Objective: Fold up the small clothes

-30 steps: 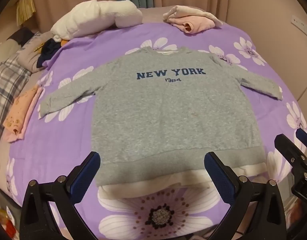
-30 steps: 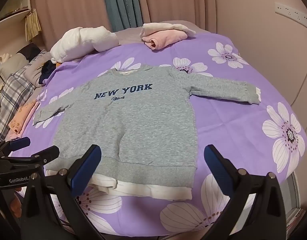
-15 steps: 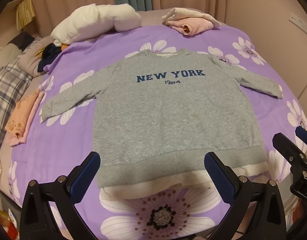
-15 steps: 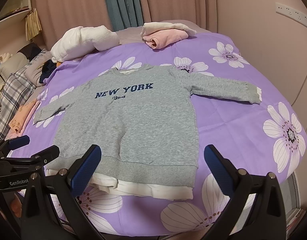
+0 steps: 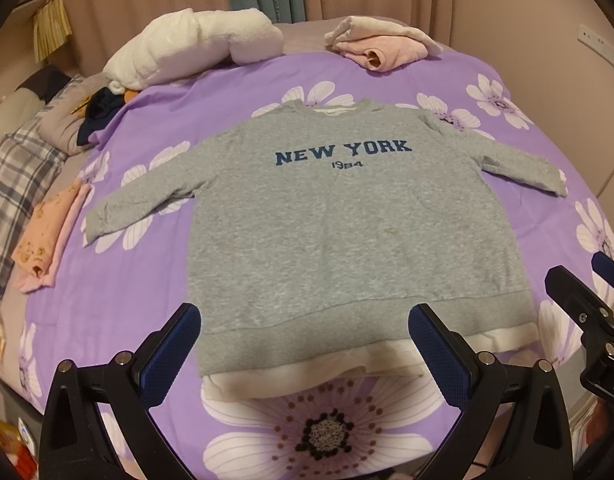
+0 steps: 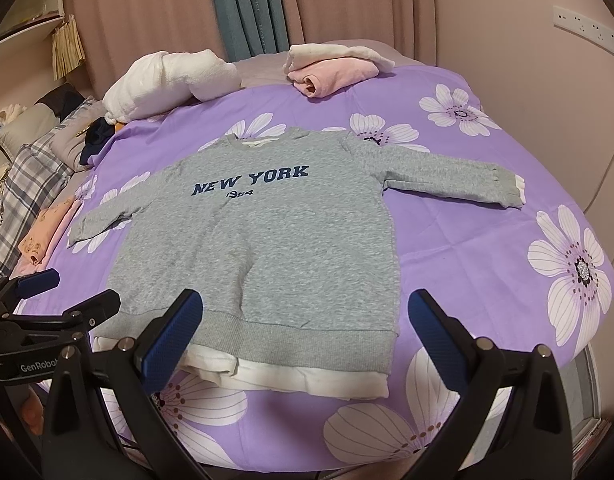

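Observation:
A grey sweatshirt (image 5: 347,236) (image 6: 267,240) printed NEW YORK lies face up and flat on the purple flowered bedspread (image 5: 119,304), both sleeves spread out, its white hem nearest me. My left gripper (image 5: 303,334) hangs open above the hem's middle, holding nothing. My right gripper (image 6: 305,322) is open too, above the hem's right half, empty. Each gripper shows at the edge of the other's view: the right gripper (image 5: 587,300) beside the hem's right corner, the left gripper (image 6: 55,300) by its left corner.
A white bundle (image 5: 195,48) and a folded pink garment (image 5: 383,44) lie at the bed's far end. At the left edge sit a peach patterned garment (image 5: 47,236), plaid cloth (image 5: 15,184) and dark clothes (image 5: 99,116). The wall (image 6: 547,60) bounds the right.
Both views have crept slightly back and up, so the sweatshirt sits a little lower in frame. The sweatshirt itself has not moved and both grippers stay open.

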A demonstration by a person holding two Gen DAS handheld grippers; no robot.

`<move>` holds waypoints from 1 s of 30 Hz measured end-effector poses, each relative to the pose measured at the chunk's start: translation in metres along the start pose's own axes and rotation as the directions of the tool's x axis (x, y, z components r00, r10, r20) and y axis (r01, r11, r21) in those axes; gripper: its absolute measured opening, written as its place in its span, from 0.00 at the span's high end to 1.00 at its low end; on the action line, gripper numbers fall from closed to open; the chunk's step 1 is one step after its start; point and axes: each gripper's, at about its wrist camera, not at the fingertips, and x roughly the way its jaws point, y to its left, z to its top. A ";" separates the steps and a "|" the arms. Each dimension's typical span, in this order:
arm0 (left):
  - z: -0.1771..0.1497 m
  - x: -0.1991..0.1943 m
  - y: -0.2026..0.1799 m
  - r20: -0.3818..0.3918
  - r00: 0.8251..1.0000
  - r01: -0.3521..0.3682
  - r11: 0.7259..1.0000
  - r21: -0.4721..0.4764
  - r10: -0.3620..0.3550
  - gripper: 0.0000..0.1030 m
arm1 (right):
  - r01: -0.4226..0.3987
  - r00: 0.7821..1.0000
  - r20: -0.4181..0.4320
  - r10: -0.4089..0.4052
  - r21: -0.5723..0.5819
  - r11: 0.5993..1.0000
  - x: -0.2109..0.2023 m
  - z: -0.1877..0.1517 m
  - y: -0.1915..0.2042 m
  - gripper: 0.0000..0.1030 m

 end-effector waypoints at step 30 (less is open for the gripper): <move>-0.002 0.000 -0.001 -0.002 1.000 -0.003 1.000 0.002 0.003 0.00 | -0.002 1.000 -0.007 0.002 -0.006 1.000 0.003 -0.008 0.014 0.00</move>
